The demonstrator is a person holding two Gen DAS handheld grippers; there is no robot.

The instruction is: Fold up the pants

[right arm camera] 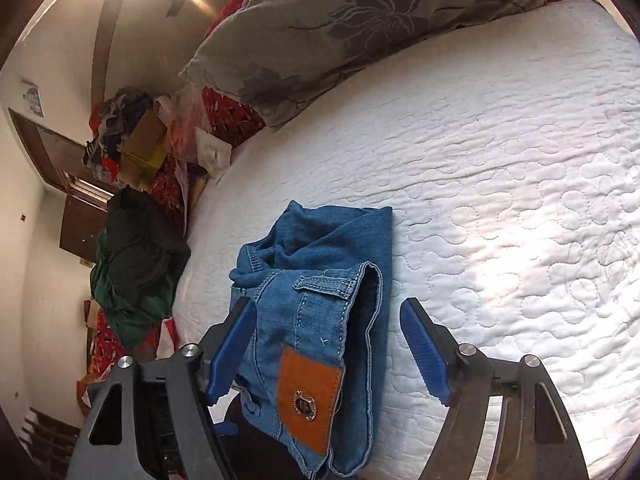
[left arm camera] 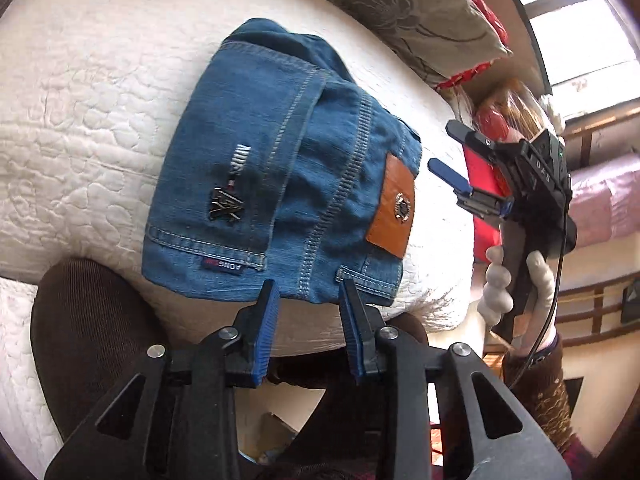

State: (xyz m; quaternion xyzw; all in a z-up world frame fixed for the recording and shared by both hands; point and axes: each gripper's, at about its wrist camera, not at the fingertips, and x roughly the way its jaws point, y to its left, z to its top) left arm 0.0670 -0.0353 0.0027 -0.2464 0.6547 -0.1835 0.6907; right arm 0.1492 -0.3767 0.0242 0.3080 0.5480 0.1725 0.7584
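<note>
The blue denim pants (left arm camera: 280, 168) lie folded into a compact bundle on the white quilted mattress (left arm camera: 80, 120), near its edge, with an orange leather patch (left arm camera: 394, 208) on top. My left gripper (left arm camera: 308, 292) is open, its blue pads just short of the bundle's near edge. My right gripper (left arm camera: 444, 148) is open and empty, hovering just right of the bundle. In the right wrist view the pants (right arm camera: 320, 320) lie between the open fingers of the right gripper (right arm camera: 326, 312), which touch nothing.
A grey floral pillow (right arm camera: 340, 32) lies at the head of the mattress (right arm camera: 500, 160). Piled clothes and boxes (right arm camera: 136, 152) stand beside the bed. A brown chair seat (left arm camera: 88, 328) sits below the mattress edge. A window (left arm camera: 580, 32) is at right.
</note>
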